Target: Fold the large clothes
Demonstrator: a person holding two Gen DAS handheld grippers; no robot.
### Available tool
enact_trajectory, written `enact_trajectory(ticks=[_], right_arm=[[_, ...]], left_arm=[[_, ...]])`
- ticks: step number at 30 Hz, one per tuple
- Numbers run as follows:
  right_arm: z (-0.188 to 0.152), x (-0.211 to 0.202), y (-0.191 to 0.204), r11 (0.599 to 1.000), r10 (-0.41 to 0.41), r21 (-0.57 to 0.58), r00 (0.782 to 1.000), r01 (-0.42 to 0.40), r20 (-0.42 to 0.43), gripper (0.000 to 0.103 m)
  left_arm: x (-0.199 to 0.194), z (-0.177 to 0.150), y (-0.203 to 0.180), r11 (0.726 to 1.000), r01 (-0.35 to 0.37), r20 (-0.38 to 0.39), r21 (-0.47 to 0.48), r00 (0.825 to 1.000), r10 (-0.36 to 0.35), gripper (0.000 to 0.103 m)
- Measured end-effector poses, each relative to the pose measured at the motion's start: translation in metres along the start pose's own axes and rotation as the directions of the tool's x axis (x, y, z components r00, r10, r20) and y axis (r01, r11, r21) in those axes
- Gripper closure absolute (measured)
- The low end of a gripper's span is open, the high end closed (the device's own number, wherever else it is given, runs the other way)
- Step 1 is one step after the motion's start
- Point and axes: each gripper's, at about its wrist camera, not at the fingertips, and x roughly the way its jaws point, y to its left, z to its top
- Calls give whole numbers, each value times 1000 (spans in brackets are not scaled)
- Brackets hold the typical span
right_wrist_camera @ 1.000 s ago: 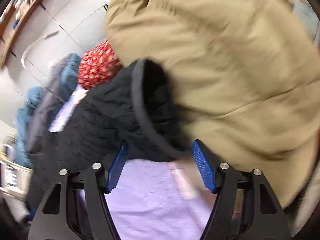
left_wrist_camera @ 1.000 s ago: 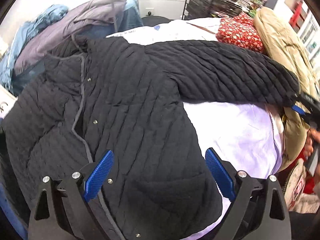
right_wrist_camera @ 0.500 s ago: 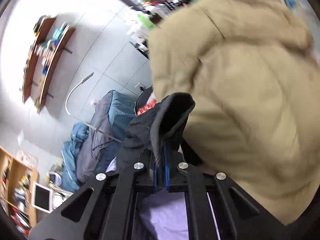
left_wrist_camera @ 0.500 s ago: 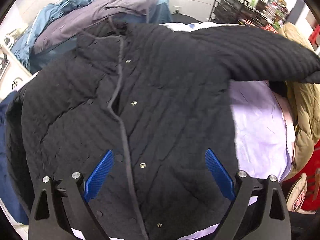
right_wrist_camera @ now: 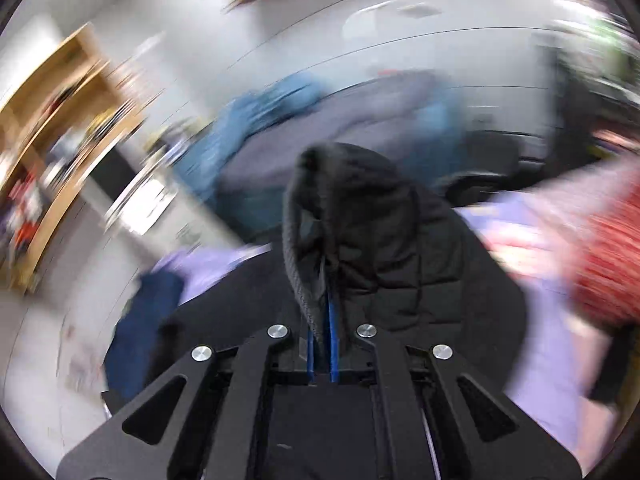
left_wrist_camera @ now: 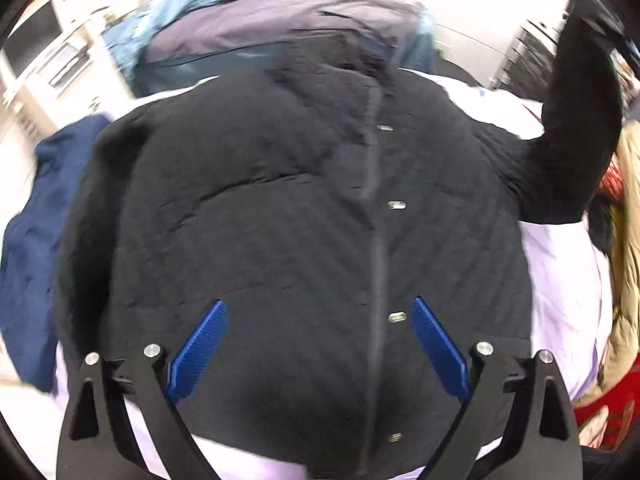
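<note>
A black quilted jacket lies front up on a lilac sheet, its snap placket running down the middle. My left gripper is open and empty, hovering over the jacket's lower front. The jacket's right sleeve is lifted up in the air at the right. My right gripper is shut on the sleeve's cuff and holds it high over the jacket body. The right wrist view is heavily blurred.
A pile of blue and grey coats lies behind the jacket. A navy garment lies at the left edge, a tan coat and red fabric at the right. Shelves stand at the far left.
My right gripper closed on the cuff and has swung the sleeve up and over toward the jacket's middle. My left gripper has shifted left along the jacket's hem, still open.
</note>
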Motion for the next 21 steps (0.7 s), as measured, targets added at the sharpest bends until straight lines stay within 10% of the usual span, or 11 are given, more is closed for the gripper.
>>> enact_trajectory(ticks=[6,13,16,21], right_arm=[[-18,163,125,985,79,-134,976,-107,-204,98],[-96,309,184,930,-128,-368,920,-19,-370,96],[-119,325,175,923,-166,-385,873,-27,-459,96],[-111,284,166,922,-100,-380,902,-74,-420,80]], left_arm=[[-12,-32,65,982,-98,-17,-164,995,96,12],[-12,-65,105,947,-133,-73,-293,991,116,12],[-7,-61,106,951,-133,-84,-280,990,113,12],[6,-23,89,974,-87,-51,-210,996,78,9]])
